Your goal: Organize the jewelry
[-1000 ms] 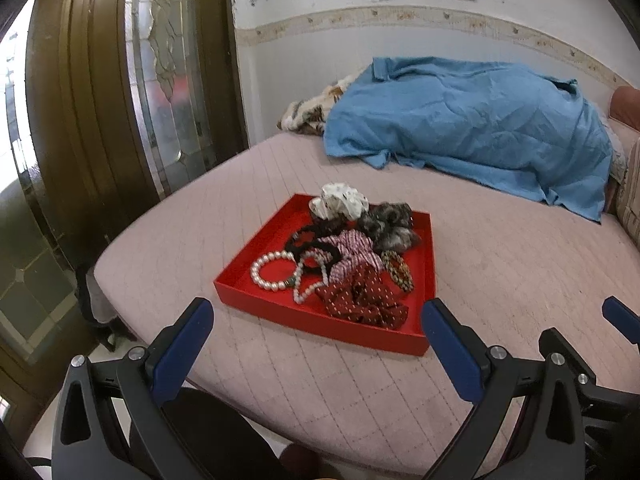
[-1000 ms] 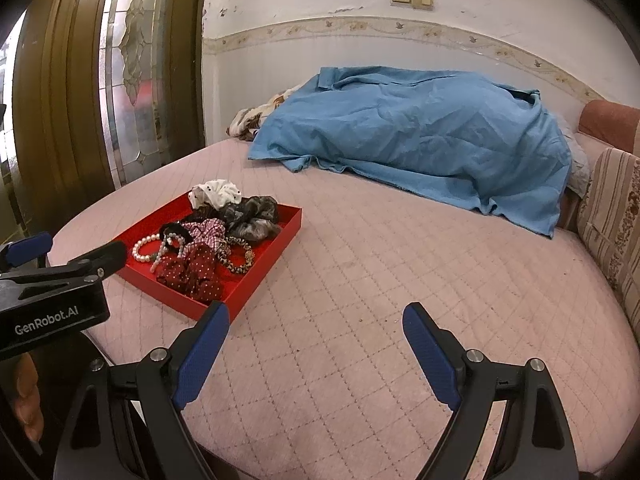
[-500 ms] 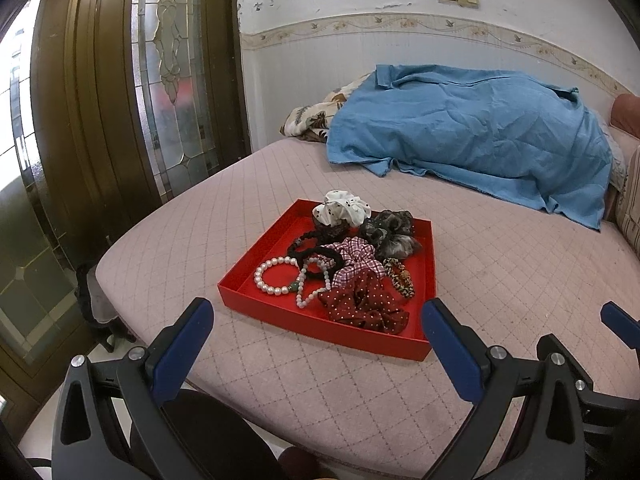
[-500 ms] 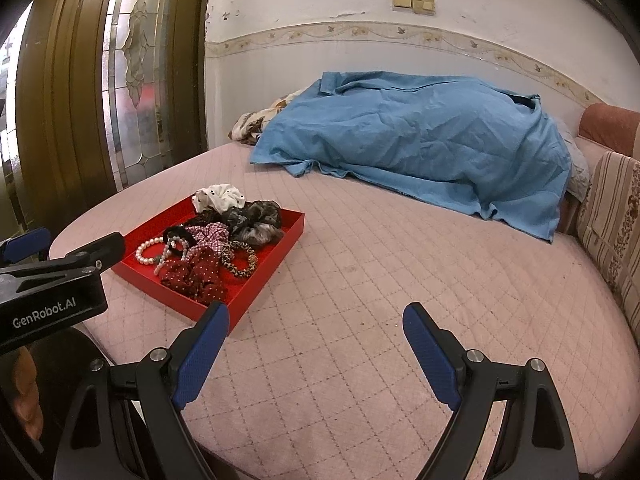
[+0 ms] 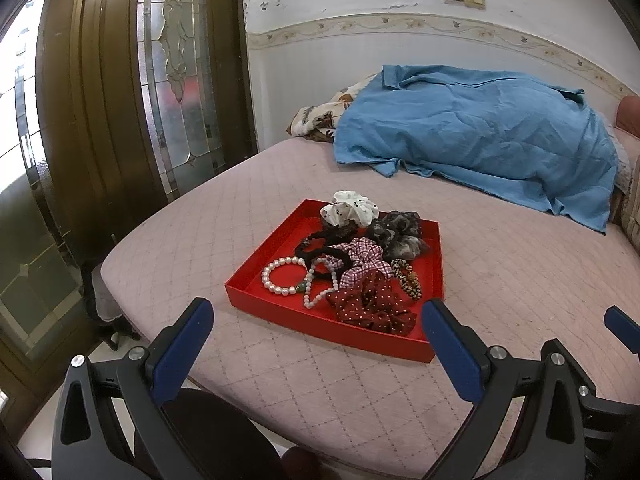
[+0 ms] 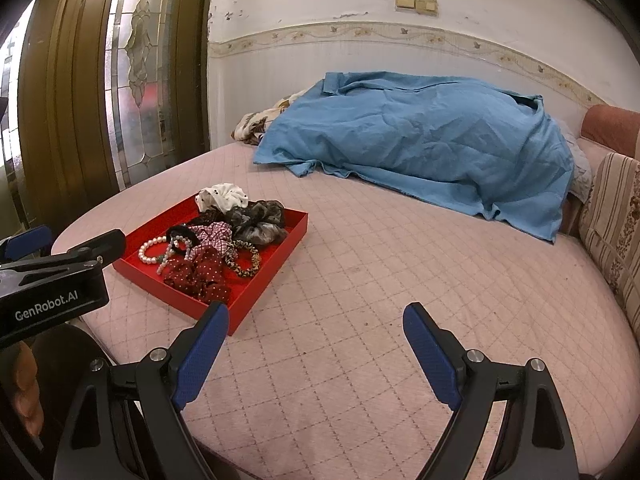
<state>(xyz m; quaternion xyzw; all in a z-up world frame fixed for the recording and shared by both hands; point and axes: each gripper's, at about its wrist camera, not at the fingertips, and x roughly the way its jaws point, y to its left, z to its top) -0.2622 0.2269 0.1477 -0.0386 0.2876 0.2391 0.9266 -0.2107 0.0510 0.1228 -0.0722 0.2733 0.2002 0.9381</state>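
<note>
From the left wrist view, the left claw [image 5: 316,334] hangs wide open and empty over the near edge of the pink quilted bed [image 5: 500,272]. Just beyond its fingertips sits the red tray [image 5: 260,286] — pearl bracelet [image 5: 280,276], dark red dotted scrunchie [image 5: 372,302] and white scrunchie [image 5: 350,208] piled inside.

From the right wrist view, the right claw [image 6: 316,340] is also spread wide, gripping nothing — above bare bed [image 6: 400,280], with the tray [image 6: 288,236] to its left.

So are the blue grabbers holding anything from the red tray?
No, nothing is held. The left gripper and right gripper both hang open above the pink quilted bed, short of the red tray.
</note>
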